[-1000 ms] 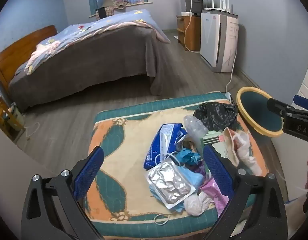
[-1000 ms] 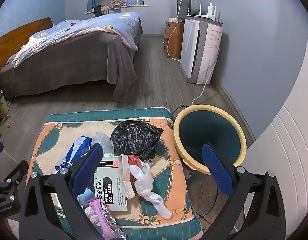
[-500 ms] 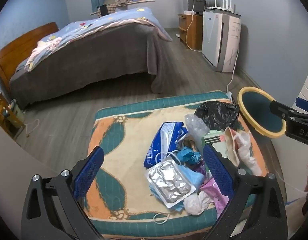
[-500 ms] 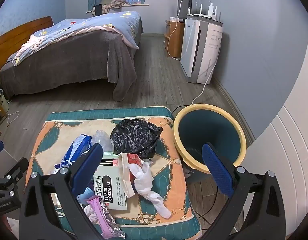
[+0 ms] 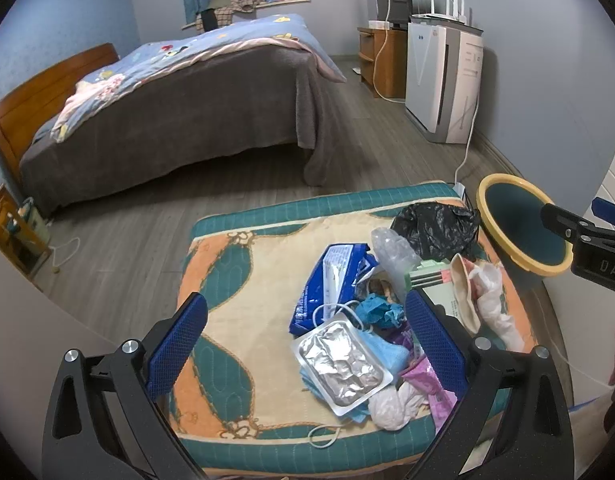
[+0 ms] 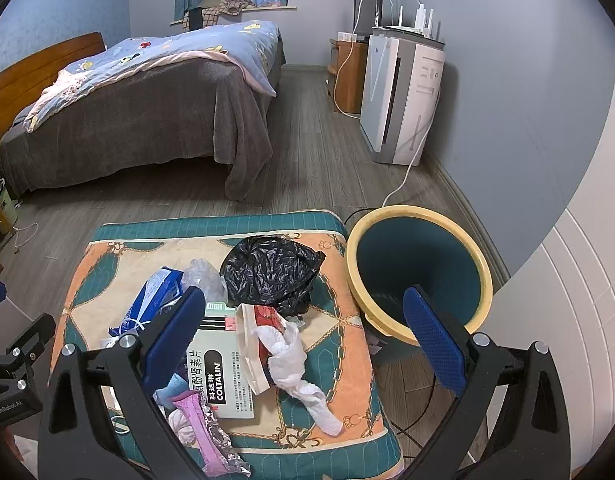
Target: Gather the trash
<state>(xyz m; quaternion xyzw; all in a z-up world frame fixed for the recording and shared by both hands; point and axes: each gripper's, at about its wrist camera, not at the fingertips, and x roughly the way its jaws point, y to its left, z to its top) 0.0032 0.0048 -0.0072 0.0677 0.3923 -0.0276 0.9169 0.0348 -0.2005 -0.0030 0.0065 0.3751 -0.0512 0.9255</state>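
A pile of trash lies on a patterned cushion (image 5: 235,280): a black plastic bag (image 5: 435,228) (image 6: 271,272), a blue packet (image 5: 327,284), a foil tray (image 5: 341,364), a COLTALIN box (image 6: 223,372), white crumpled tissue (image 6: 295,364) and a pink wrapper (image 6: 203,428). A teal bin with a yellow rim (image 6: 419,272) (image 5: 519,224) stands right of the cushion. My left gripper (image 5: 303,344) is open and empty above the pile's near side. My right gripper (image 6: 303,340) is open and empty above the cushion's right part and the bin.
A bed (image 5: 179,96) with a grey blanket and blue quilt fills the back left. A white appliance (image 6: 399,96) and a wooden cabinet (image 6: 347,76) stand by the right wall, with a white cable (image 6: 403,176) running to the floor. A black cable (image 6: 423,412) lies by the bin.
Both grippers have drawn slightly back and up, so the views show a little more of the cushion and floor. Both stay open and nothing on the cushion has moved.
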